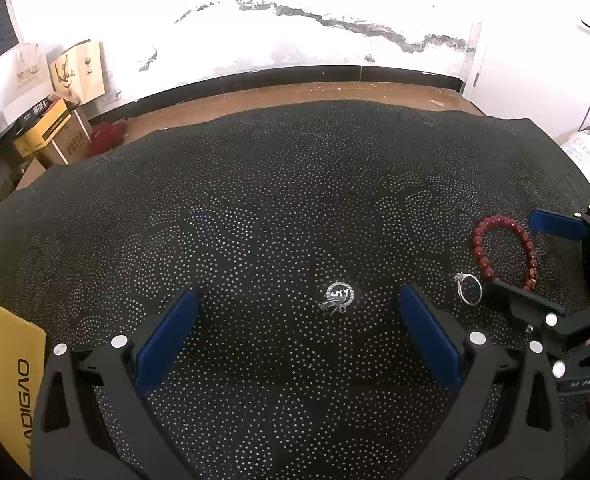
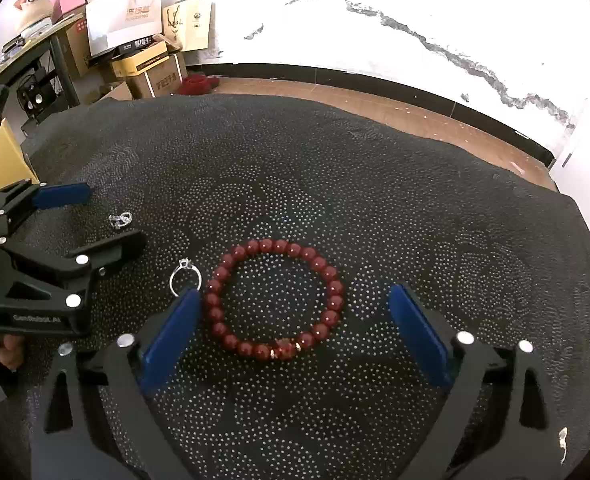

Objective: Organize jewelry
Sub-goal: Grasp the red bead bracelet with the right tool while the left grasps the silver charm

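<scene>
While both tongs hover low over the black dotted cloth (image 1: 255,184), neither one holds anything. On the left, the left gripper (image 1: 297,312) stands wide apart, and the small silver pendant (image 1: 337,298) lies on the cloth in the gap ahead of its blue pads, nearer the right-hand pad but touching neither. Just beyond that pad sits the silver ring (image 1: 469,288), flat on the cloth and close beside the red bead bracelet (image 1: 505,254), though apart from it. From the right wrist camera, the right gripper (image 2: 295,304) is likewise spread wide, and the bracelet lies between its fingers, its beads nearly brushing the left-hand pad. The ring rests just past that pad's tip. Further left, the pendant lies between the open fingers of the other tool.
</scene>
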Motion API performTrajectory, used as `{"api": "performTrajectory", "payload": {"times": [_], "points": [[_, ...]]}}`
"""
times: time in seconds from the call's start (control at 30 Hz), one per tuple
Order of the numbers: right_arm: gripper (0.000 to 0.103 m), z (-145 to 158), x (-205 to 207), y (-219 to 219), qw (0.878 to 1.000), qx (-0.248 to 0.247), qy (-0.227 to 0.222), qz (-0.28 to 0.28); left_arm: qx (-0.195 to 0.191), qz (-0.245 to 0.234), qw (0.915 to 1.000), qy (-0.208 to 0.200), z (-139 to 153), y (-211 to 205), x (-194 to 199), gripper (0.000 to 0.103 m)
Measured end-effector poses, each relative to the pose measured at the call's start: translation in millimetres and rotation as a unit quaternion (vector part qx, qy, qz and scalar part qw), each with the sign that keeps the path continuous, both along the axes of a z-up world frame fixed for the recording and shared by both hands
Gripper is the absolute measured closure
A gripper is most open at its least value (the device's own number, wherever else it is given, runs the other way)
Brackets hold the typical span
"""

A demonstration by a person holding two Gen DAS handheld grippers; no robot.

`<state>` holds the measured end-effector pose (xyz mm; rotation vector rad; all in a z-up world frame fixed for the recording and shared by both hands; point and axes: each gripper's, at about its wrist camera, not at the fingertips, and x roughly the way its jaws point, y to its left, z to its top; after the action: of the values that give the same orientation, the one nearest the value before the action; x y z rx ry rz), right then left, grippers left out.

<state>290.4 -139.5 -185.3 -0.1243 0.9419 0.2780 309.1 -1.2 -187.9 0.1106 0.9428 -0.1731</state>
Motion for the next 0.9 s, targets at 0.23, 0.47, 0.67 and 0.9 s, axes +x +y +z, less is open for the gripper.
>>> {"api": "performTrajectory", "payload": {"times": [0.23,0.47,0.67,0.9], "points": [[0.053,4.7,-2.2,-3.0,1.000,0.007,-0.004,0.007,0.005,-0.038,0.9991,-0.020,5.4,-12.2,-8.3,0.037],[0.088,6.2,-6.9,7.0,1.000,-0.004,-0.007,0.020,0.004,-0.045,0.9986,-0.029,6.1,-16.4,-12.5,0.077],[0.088,6.7,-8.5,8.9,1.000,-0.002,-0.006,0.016,0.016,-0.043,0.9984,-0.034,7.6,-20.4,-15.2,0.092],[0.088,10.0,-10.1,5.1,1.000,0.006,-0.007,0.010,0.015,-0.033,0.9989,-0.029,13.1,-19.8,-22.3,0.092]]}}
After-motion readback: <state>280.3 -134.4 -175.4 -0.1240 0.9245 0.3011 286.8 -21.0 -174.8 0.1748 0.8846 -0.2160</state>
